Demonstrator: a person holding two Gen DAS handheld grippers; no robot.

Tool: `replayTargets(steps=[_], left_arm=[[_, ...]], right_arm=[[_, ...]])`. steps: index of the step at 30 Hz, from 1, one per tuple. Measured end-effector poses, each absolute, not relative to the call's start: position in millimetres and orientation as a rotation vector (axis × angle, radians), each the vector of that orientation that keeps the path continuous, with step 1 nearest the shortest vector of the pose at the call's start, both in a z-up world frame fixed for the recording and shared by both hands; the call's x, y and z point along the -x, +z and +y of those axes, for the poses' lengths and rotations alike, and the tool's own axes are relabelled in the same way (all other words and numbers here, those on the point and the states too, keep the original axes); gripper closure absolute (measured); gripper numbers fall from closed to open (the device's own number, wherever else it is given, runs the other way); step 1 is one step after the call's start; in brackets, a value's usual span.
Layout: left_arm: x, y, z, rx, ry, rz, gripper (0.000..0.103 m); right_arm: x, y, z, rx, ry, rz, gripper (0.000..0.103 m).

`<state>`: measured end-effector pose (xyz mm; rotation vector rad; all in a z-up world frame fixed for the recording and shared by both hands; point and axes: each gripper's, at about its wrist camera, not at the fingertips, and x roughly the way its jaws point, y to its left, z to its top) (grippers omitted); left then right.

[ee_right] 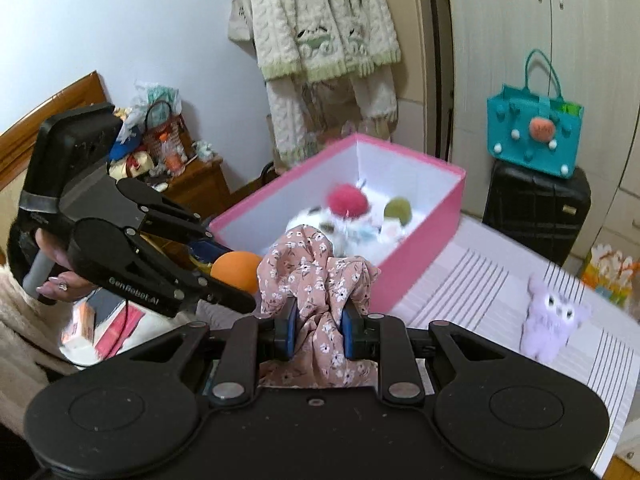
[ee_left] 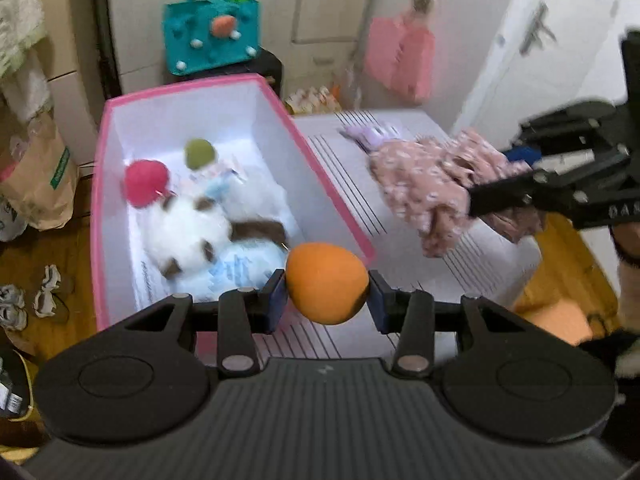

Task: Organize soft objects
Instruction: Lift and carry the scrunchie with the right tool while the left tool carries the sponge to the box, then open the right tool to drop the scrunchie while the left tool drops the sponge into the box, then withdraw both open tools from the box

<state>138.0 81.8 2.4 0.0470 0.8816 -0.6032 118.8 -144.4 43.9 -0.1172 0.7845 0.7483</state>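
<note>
My left gripper [ee_left: 327,290] is shut on an orange ball [ee_left: 326,282], held just off the near right corner of the pink box [ee_left: 100,184]. The ball also shows in the right wrist view [ee_right: 236,270]. The box holds a red ball [ee_left: 145,182], a green ball [ee_left: 199,153] and a white and brown plush [ee_left: 186,228]. My right gripper [ee_right: 316,330] is shut on a pink floral cloth [ee_right: 316,276], lifted above the white table next to the box [ee_right: 420,268]. A small purple plush [ee_right: 554,320] lies on the table to the right.
The white striped table [ee_right: 480,280] carries the box. A teal felt bag [ee_right: 534,136] stands on a black suitcase [ee_right: 536,212] behind. A knitted cardigan [ee_right: 320,20] hangs on the wall. A cluttered wooden nightstand [ee_right: 192,180] stands at left. Paper bags [ee_left: 44,176] sit on the floor.
</note>
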Motion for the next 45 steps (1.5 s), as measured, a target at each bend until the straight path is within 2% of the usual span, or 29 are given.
replayTargets(steps=[15, 24, 37, 39, 45], left_arm=[[-254.5, -15.9, 106.2, -0.065, -0.470, 0.737, 0.062], [-321.5, -31.7, 102.3, -0.098, -0.425, 0.804, 0.062], [-338.0, -45.9, 87.4, -0.142, -0.432, 0.800, 0.062], [-339.2, -46.7, 88.0, -0.128, -0.410, 0.799, 0.061], [-332.4, -40.7, 87.2, -0.179, -0.388, 0.764, 0.047]], right_arm=[[-219.6, 33.0, -84.2, 0.251, 0.631, 0.622, 0.076], [-301.5, -7.3, -57.7, 0.290, 0.509, 0.707, 0.076], [-323.8, -27.9, -39.6, 0.384, 0.491, 0.732, 0.074], [-324.6, -28.1, -39.8, 0.389, 0.476, 0.726, 0.071], [-323.5, -26.0, -44.3, 0.369, 0.506, 0.726, 0.056]])
